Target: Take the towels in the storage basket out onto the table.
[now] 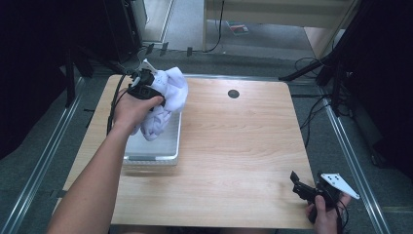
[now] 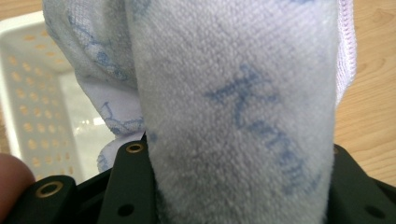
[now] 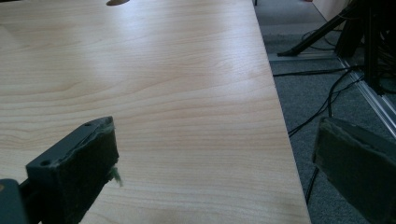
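We judge it midway — left gripper [image 1: 144, 83] clamps the white towel [image 1: 165, 100] above the perforated basket [image 1: 151, 157] at ten o'clock; right gripper [image 3: 212, 163] idles agape at five.

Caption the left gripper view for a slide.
Left gripper clamped on a pale towel with blue lettering, held above a white perforated basket.

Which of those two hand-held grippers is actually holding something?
The left hand-held gripper, at the table's far left over the white basket. Its jaws are clamped on a white towel. The right hand-held gripper, near the front right corner, stands open with nothing between its jaws.
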Available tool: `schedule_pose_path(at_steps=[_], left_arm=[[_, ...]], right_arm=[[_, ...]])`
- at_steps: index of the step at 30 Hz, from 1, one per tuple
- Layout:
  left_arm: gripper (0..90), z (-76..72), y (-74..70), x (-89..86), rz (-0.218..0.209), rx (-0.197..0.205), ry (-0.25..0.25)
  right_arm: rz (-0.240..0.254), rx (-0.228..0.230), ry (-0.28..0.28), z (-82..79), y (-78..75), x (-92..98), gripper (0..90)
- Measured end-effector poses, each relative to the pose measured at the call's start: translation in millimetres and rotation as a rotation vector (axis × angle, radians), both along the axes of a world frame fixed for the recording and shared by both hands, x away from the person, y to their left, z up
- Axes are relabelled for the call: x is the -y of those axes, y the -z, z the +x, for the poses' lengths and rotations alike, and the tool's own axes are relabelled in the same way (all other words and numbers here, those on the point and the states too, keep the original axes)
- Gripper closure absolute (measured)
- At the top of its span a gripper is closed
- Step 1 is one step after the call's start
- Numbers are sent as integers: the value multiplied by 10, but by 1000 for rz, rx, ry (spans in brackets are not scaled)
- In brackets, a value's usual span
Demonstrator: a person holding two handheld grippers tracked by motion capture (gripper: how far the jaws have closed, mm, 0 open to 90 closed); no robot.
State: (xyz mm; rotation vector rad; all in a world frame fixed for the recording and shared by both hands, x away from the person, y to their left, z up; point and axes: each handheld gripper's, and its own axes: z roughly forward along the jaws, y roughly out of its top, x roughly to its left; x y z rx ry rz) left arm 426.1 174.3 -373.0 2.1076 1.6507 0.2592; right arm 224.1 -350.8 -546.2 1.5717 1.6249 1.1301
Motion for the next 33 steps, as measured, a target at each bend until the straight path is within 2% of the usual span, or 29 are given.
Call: schedule_pose_path(at_steps=[2, 5, 6, 9, 10, 12, 13, 15, 17, 18, 21, 22, 24, 33], left_arm=[[550, 0, -16, 42, 0, 4, 5], [549, 8, -84, 219, 0, 19, 33], [549, 8, -84, 219, 0, 19, 33], [549, 32, -120, 416, -6, 20, 62], [549, 32, -120, 416, -6, 20, 62], [549, 42, -126, 527, -7, 17, 72], [549, 52, -121, 636, -4, 19, 87], [547, 57, -115, 689, -6, 17, 95], [546, 74, -82, 835, -13, 11, 107], [545, 74, -82, 835, -13, 11, 107], [544, 103, -26, 1024, -18, 1, 133], [544, 103, -26, 1024, -18, 1, 133], [543, 113, 28, 1177, -26, -7, 148], [531, 140, 211, 1516, -52, -41, 169]], right_arm=[[-1, 1, -1, 0, 0, 2, 4], [-1, 0, 3, -2, 0, -3, 4], [-1, 0, 3, -2, 0, -3, 4], [-1, 0, 3, -2, 0, -4, 4], [-1, 0, 3, -2, 0, -4, 4], [-2, 0, 3, -2, 0, -4, 4], [-1, 0, 3, -2, 0, -5, 4], [-8, 4, 0, -1, 0, -5, 4], [-6, 7, 0, -3, 0, -5, 5], [-6, 8, -2, -4, 0, -5, 5], [-5, 9, -2, -6, 0, -6, 4], [-5, 9, -2, -6, 0, -6, 4], [-1, 12, -2, -10, 0, -4, 4], [-2, 13, -2, -13, -1, -5, 5]])
